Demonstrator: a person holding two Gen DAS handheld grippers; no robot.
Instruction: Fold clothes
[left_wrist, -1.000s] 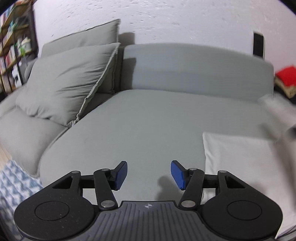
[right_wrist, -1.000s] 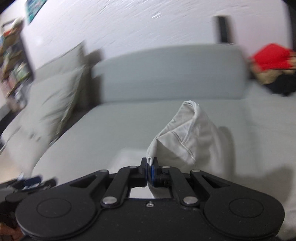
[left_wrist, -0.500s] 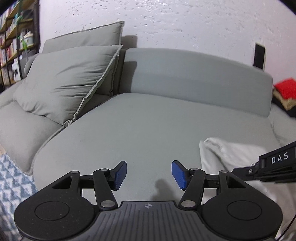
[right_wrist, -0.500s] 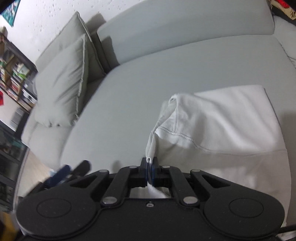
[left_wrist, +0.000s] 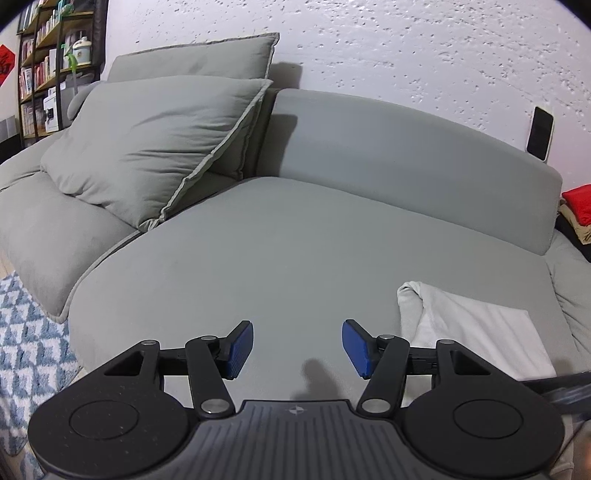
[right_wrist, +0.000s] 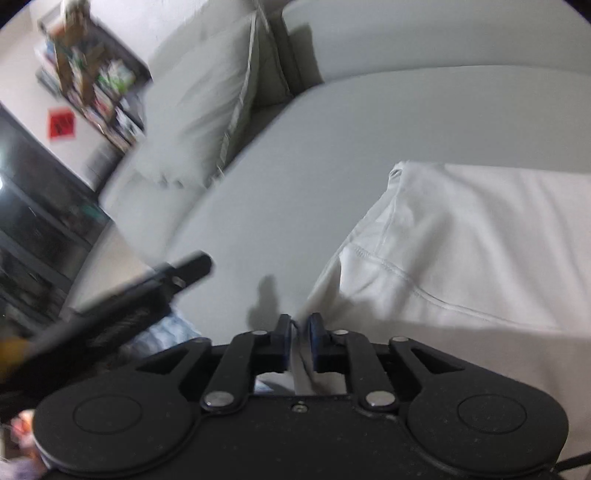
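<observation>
The right gripper (right_wrist: 298, 341) is opening, with an edge of the white shirt (right_wrist: 480, 251) between its jaws. The left gripper (left_wrist: 297, 349) hangs open and empty over the grey sofa (left_wrist: 295, 258).

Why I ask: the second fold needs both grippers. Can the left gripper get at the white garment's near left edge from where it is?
Probably yes. The left gripper is open and empty over bare sofa cushion, and the white garment lies just beside it with nothing between.

Grey sofa seat (left_wrist: 295, 236) (white folded garment (right_wrist: 480, 240), two cushions (left_wrist: 155, 144))
</observation>
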